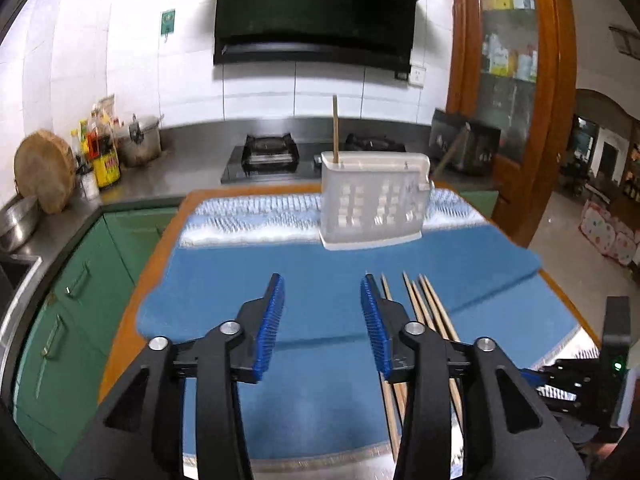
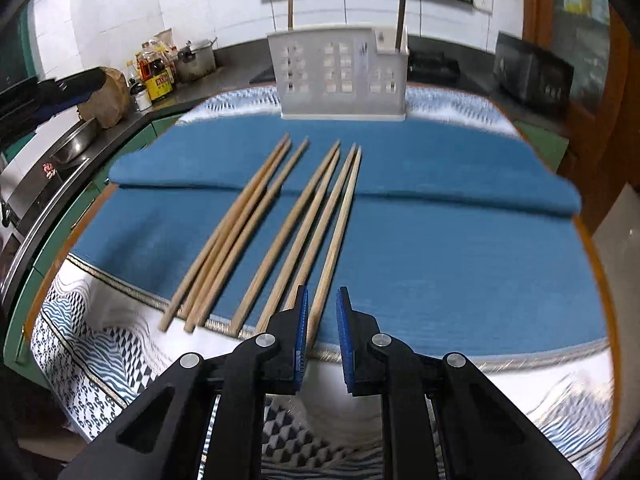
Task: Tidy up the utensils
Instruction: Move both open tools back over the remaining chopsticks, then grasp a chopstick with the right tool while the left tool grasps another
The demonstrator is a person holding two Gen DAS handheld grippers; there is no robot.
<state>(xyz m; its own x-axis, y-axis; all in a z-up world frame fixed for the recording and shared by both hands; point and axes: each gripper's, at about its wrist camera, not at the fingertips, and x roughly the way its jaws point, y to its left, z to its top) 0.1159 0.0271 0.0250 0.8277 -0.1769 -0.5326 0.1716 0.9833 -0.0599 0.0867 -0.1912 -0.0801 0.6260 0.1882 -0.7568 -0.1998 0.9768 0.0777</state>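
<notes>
- Chopsticks [image 2: 280, 232], seven loose wooden ones, lie side by side on the blue cloth [image 2: 440, 240] that covers the middle of the surface; their thin tips point toward the far edge and their thick ends reach the near edge of the blue cloth, over the patterned white cloth [image 2: 100, 360] beneath.
- White slotted holder [image 2: 340, 76] stands upright at the far edge of the surface, on the patterned border of the cloth.
- One chopstick [image 2: 290, 4] stands upright in the left end of the holder, and a second chopstick [image 2: 401, 8] stands in the small compartment at its right end.
- Right gripper [image 2: 322, 308] hovers low over the near edge of the surface, jaws spread a little with nothing between them; the rightmost loose chopstick runs just under its left finger, and I cannot tell whether they touch.
- Left gripper [image 1: 322, 312] is held above the blue cloth, jaws spread wide and empty, with the loose chopsticks passing beneath its right finger.
- Behind the surface are a steel counter with a gas stove [image 1: 270, 152], a black range hood [image 1: 316, 12], bottles [image 1: 100, 148] and a round wooden board [image 1: 44, 170] at the left.
</notes>
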